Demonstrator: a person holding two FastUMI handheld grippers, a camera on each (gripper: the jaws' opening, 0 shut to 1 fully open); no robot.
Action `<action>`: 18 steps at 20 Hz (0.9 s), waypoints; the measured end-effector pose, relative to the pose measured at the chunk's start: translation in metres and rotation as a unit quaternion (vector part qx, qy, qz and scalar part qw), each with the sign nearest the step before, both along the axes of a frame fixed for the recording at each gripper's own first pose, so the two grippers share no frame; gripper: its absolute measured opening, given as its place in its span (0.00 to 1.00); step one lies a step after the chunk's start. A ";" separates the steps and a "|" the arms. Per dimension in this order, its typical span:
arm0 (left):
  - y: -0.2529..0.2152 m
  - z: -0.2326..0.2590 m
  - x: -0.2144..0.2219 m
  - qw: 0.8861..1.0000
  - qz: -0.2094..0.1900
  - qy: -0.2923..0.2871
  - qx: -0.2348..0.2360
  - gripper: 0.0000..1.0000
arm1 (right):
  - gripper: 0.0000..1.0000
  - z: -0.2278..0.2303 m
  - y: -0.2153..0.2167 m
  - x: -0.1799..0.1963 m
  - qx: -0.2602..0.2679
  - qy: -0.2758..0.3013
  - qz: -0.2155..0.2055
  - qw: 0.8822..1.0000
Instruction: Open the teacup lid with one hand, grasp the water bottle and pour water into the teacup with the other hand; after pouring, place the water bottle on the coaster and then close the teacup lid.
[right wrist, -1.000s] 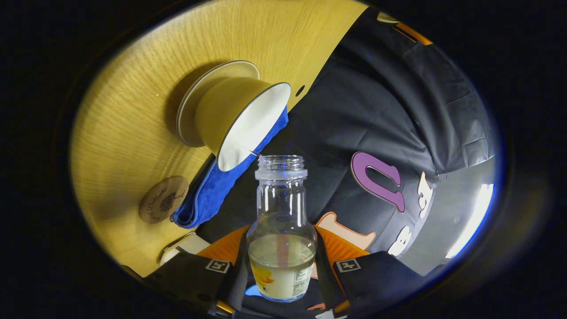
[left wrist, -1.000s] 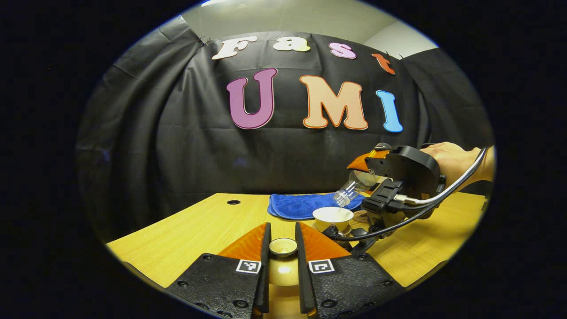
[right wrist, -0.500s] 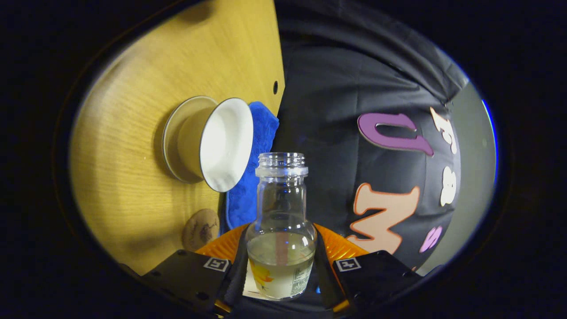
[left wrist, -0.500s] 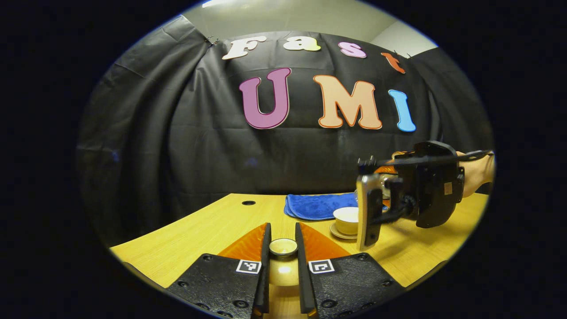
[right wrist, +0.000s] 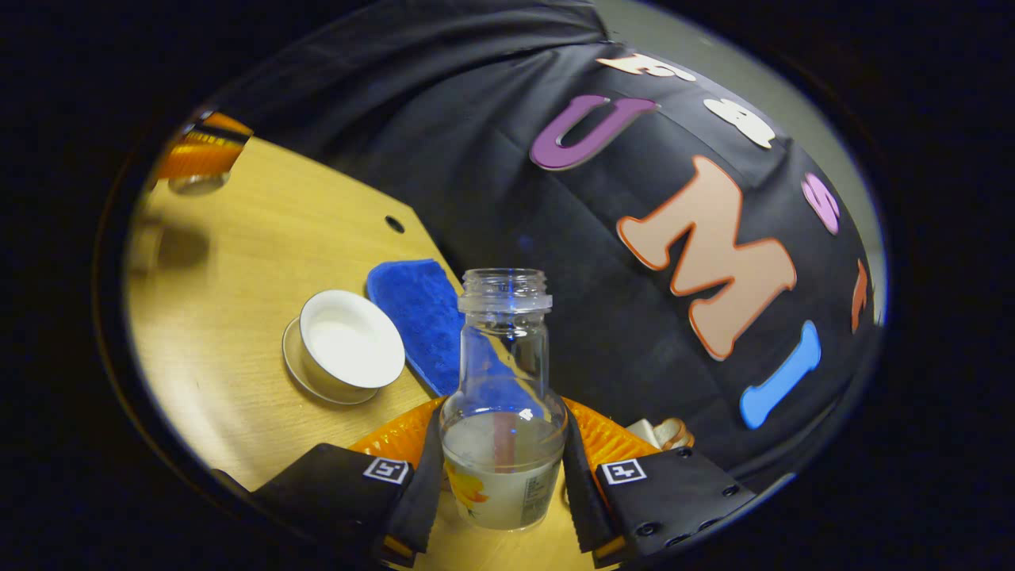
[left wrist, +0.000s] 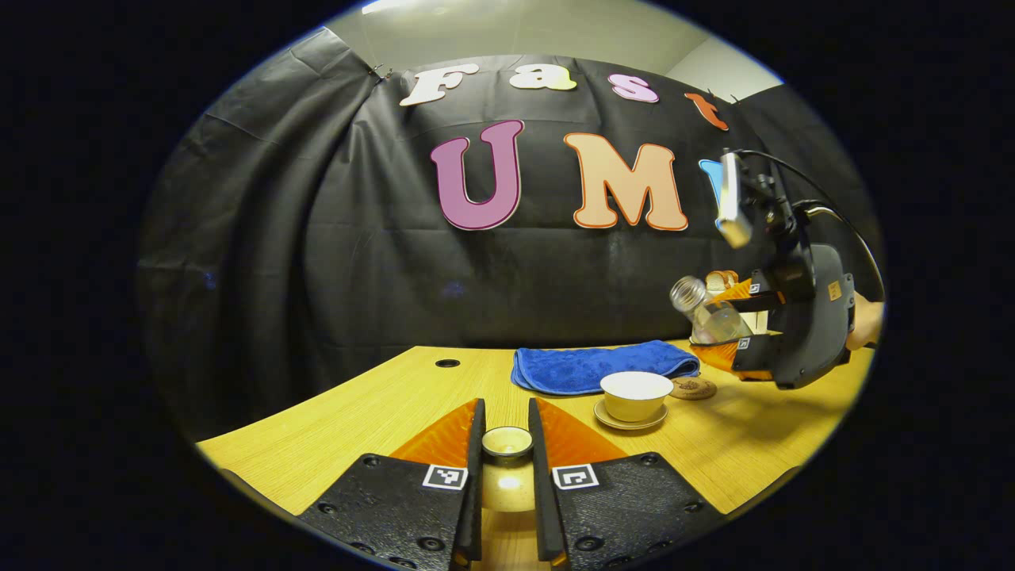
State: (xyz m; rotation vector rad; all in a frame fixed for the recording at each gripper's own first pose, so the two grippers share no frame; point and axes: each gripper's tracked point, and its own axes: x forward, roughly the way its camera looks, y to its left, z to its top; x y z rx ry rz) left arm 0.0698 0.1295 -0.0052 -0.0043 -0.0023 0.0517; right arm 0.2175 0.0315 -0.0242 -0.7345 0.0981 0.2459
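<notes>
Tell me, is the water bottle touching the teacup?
Apart. The left gripper view shows the water bottle held in the air by the right gripper, with black cloth between it and the teacup.

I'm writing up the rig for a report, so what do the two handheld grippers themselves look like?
Each gripper, left and right, has black textured blocks carrying small square black-and-white tags, with ribbed orange wedges running forward to the fingers. Seen from the left gripper view, the right gripper has a rounded black housing, a black cable looping above it, and a device mounted on top.

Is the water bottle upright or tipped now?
Tipped. In the left gripper view the water bottle leans with its open mouth toward the teacup, held by the right gripper.
</notes>
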 end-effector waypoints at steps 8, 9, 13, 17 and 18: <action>-0.027 -0.001 0.025 1.000 -0.028 0.003 -0.002 0.24 | 0.73 0.012 -0.073 0.002 0.293 0.016 -0.043 0.955; -0.030 0.000 0.026 1.000 -0.029 0.003 -0.001 0.24 | 0.71 0.008 -0.081 0.009 0.325 0.022 -0.041 0.945; -0.039 0.000 0.030 1.000 -0.031 0.003 -0.001 0.24 | 0.72 0.013 -0.072 0.039 0.421 0.018 -0.040 0.906; -0.041 -0.001 0.029 0.999 -0.034 0.002 -0.001 0.24 | 0.72 0.001 -0.054 0.067 0.424 0.026 -0.046 0.904; -0.042 0.000 0.030 0.999 -0.035 0.001 -0.001 0.24 | 0.72 -0.002 -0.047 0.069 0.419 0.027 -0.044 0.907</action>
